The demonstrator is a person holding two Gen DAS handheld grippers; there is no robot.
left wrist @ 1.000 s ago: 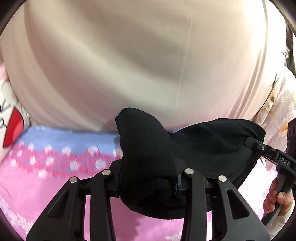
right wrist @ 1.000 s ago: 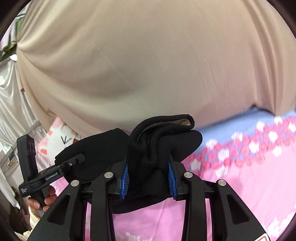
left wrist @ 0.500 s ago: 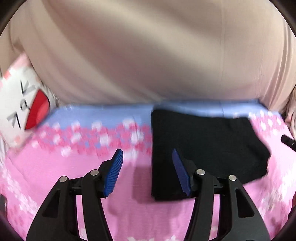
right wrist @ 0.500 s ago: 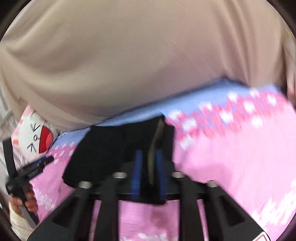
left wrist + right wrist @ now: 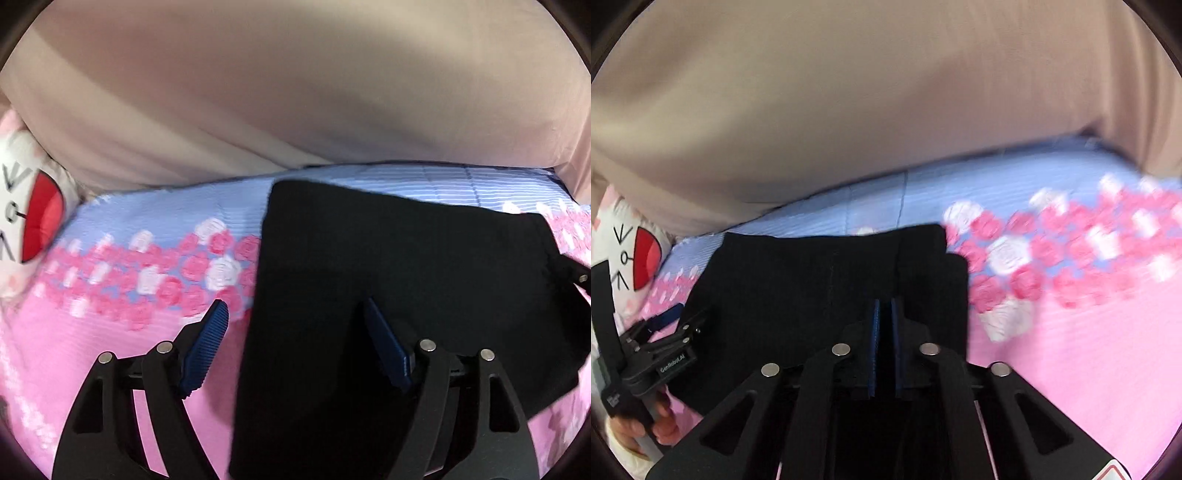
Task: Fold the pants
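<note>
The black pants (image 5: 388, 295) lie folded flat on a pink and blue flowered bedspread (image 5: 122, 369). My left gripper (image 5: 297, 325) hangs just above their left edge. Its jaws are opening, the cloth's edge lies between them, and neither blue pad touches it. In the right wrist view the pants (image 5: 798, 280) spread ahead and to the left. My right gripper (image 5: 885, 325) sits low over their right part, blue pads almost together on a thin dark layer of the fabric. The left gripper (image 5: 665, 332) and the hand (image 5: 646, 428) holding it show at the left.
A beige cloth (image 5: 295, 92) hangs as a wall along the far side of the bed. A white cartoon pillow (image 5: 29, 218) with a red mouth lies at the far left. Bare bedspread (image 5: 1089, 350) stretches to the right of the pants.
The pants, held up bunched in both grippers, came down and now lie flat. My left gripper let go and spread wide. My right gripper's pads drew close together. Both tilted downward.
</note>
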